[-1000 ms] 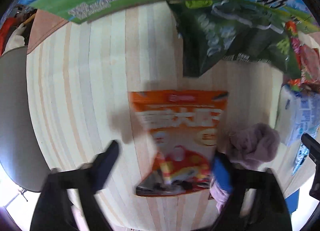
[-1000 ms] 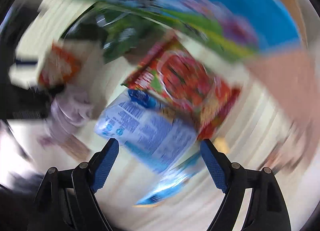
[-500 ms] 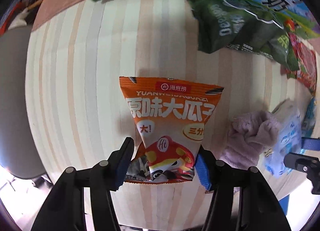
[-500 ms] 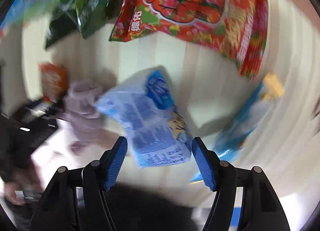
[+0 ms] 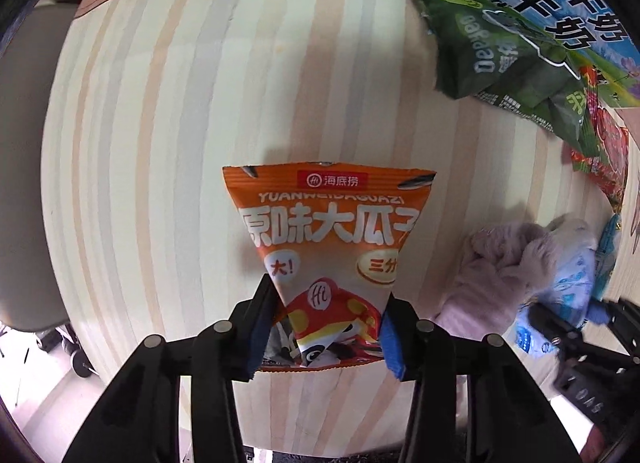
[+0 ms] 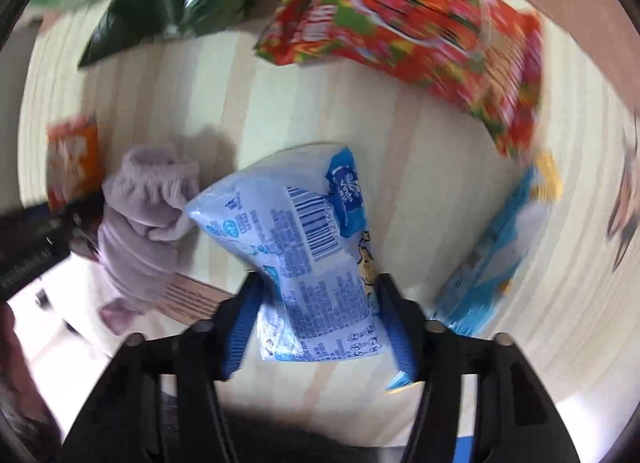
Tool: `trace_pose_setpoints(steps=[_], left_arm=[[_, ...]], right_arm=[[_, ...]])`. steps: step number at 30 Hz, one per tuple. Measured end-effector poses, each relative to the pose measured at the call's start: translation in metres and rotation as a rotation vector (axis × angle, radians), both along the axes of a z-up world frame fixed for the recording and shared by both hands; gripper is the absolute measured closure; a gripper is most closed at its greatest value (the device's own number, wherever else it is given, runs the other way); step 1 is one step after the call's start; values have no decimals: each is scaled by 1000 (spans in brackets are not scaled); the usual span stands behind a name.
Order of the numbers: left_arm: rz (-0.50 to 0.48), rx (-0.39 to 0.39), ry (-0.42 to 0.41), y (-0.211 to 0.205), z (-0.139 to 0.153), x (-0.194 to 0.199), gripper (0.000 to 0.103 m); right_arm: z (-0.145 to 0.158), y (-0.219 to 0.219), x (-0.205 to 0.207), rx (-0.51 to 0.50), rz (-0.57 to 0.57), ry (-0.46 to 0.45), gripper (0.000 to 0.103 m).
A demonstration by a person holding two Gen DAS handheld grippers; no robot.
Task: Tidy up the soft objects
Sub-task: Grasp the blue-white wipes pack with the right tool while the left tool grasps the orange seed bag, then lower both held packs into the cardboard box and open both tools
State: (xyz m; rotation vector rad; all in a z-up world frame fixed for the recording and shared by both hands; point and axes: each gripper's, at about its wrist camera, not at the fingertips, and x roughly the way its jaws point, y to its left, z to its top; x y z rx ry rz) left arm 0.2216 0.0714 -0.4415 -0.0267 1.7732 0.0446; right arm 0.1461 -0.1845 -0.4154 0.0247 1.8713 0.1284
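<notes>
Orange seed packet sits pinched at its lower end in my left gripper, whose jaws have just been closing, a lilac cloth lies between on the striped table, and my right gripper, also closing, squeezes the pale-blue tissue pack.

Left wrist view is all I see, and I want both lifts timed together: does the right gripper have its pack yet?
Observer: Yes. The right gripper has just been closing, and it now pinches the lower part of the pale blue tissue pack, which is squeezed in at the waist.
Operator: Which face is up?
Observer: The printed back, with the barcode showing.
Operator: Anything crowding its far side?
Observer: A flat blue packet with a yellow end lies close by the right finger. I cannot tell whether they touch.
</notes>
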Motion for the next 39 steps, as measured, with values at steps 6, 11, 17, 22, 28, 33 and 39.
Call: trace_pose_setpoints(steps=[6, 11, 17, 22, 28, 33, 39], left_arm=[[19, -17, -38, 10, 15, -22, 62], [46, -99, -123, 16, 66, -22, 69], [-19, -148, -287, 11, 145, 19, 69], [-23, -130, -281, 20, 151, 54, 69], [-11, -147, -336, -3, 198, 133, 69], [-68, -72, -303, -26, 184, 212, 69], [-107, -5, -175, -39, 122, 287, 69]], right_arm=[[37, -65, 14, 107, -169, -14, 59], [91, -99, 17, 202, -228, -76, 60], [190, -109, 58, 281, -209, -240, 60], [212, -82, 99, 275, -206, -312, 60], [197, -50, 153, 259, -284, -295, 60], [144, -33, 216, 206, -323, -241, 60], [94, -16, 251, 113, -293, -189, 60]])
